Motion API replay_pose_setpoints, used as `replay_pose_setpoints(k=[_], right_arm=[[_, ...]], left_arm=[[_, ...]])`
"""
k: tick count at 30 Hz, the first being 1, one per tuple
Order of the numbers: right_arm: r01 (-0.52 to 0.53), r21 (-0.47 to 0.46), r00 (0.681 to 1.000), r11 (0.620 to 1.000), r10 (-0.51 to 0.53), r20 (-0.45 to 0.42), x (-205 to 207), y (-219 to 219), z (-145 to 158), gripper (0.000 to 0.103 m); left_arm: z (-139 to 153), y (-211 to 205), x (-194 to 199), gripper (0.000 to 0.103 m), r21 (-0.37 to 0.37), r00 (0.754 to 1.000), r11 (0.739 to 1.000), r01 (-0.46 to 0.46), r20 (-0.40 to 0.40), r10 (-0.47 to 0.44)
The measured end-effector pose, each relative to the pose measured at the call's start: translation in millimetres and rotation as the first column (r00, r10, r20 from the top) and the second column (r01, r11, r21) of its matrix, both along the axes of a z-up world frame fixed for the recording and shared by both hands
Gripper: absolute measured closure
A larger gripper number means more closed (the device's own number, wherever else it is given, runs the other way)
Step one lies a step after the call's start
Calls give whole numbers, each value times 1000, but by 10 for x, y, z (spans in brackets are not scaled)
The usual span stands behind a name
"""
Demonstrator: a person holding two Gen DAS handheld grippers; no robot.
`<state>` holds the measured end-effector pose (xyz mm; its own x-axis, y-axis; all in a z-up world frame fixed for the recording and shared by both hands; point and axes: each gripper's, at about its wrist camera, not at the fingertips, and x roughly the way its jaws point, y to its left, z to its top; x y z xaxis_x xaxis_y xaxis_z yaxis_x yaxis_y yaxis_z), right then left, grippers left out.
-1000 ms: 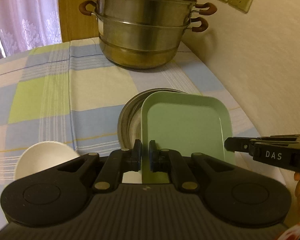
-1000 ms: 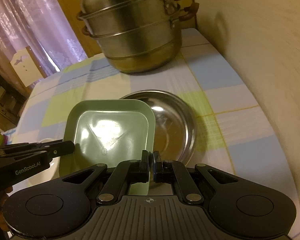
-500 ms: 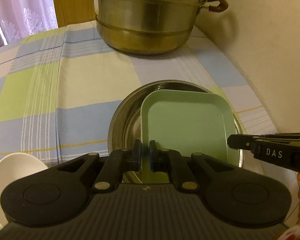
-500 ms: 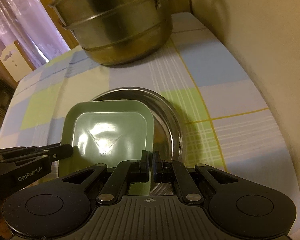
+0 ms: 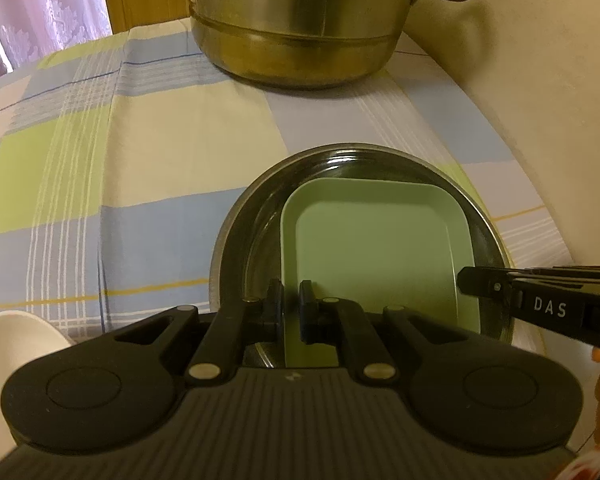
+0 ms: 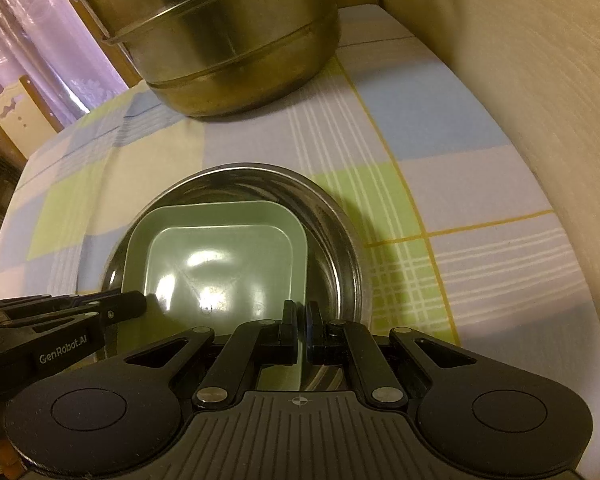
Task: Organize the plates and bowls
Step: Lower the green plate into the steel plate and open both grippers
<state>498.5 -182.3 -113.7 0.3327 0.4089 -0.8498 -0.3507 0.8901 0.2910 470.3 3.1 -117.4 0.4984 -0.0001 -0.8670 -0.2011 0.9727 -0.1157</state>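
1. Left gripper (image 5: 291, 306) is pinched down on the near left rim of the green square plate (image 5: 374, 248), one finger on each side of the edge, so the gap is only as wide as the rim.
2. Right gripper (image 6: 301, 332) is doing the same thing on the plate's (image 6: 220, 268) near right rim, jaws nearly together with just the thin green edge between them.
3. The plate sits inside the round steel bowl (image 5: 236, 240), straight ahead of both grippers. Can't tell for sure whether it's fully resting on the bowl's bottom or held a hair above it.
4. From the right wrist view the steel bowl (image 6: 340, 240) wraps around the plate on the far and right sides, with shiny metal showing past the green edge.
5. Each gripper shows up in the other's camera: the right one (image 5: 466, 280) pokes in from the right of the left gripper, and the left one (image 6: 140, 304) comes in from the left of the right gripper.
6. A white bowl (image 5: 16, 340) sits off to the left of the left gripper, low in the corner, well apart from the steel one.
7. Far ahead of both grippers there's a big stacked steamer pot (image 5: 300, 28) on the checked tablecloth (image 5: 140, 160) covering the tabletop.
8. A pale wall (image 6: 540, 80) runs along to the right of the right gripper.
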Motion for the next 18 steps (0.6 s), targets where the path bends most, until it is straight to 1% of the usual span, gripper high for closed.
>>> replay_pose_setpoints(k=[2,6,8,12,18], right_arm=[[-4,-6,1000,1000,4,12,2,7,-11,99],[-7,-6,999,1000,7,31,2,15,-13,99],[-4,5,999,1000,3,34,-4,1,-4,99],[6,38,998,999,-8,59,-78,-36,99,98],[23,90,996,996,-31,88,-242,-109,358,96]], left_arm=[[-15,8,25,94,-5,1000,1000,2,-3,-3],[2,-8,26,92,23,1000,1000,11,2,-11],[28,-13,16,91,25,1000,1000,18,5,-18],[140,-14,-47,91,28,999,999,32,28,-33],[384,20,-266,90,20,996,998,64,65,-65]])
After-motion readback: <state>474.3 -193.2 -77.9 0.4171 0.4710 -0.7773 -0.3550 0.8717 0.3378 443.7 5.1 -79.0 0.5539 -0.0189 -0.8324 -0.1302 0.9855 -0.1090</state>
